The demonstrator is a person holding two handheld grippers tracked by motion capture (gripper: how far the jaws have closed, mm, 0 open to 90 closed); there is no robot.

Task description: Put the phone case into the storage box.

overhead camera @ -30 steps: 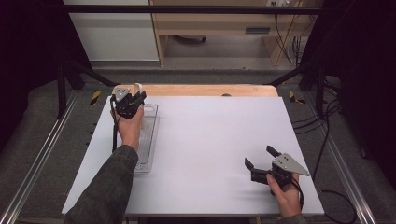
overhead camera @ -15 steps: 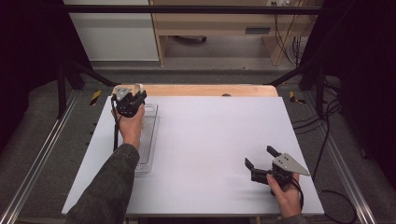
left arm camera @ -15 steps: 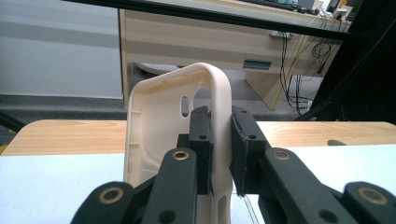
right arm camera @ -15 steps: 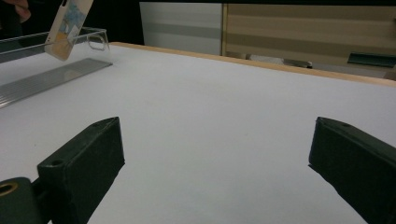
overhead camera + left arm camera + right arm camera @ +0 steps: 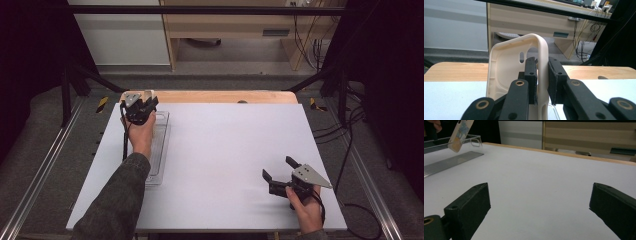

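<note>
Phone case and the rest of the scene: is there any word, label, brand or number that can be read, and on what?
No readable text.
phone case: plain cream inside; its back bears a blue and orange picture, too blurred to read.
clear tray: no label.

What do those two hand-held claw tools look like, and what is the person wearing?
Both are black. The left gripper has two flat jaws on hinged bars with brass-coloured rivets. The right gripper carries a grey three-cornered plate on top, and its jaws are blocky pads. A black cable trails from each. The left arm wears a dark grey sleeve; a similar dark cuff edges the right wrist.
</note>
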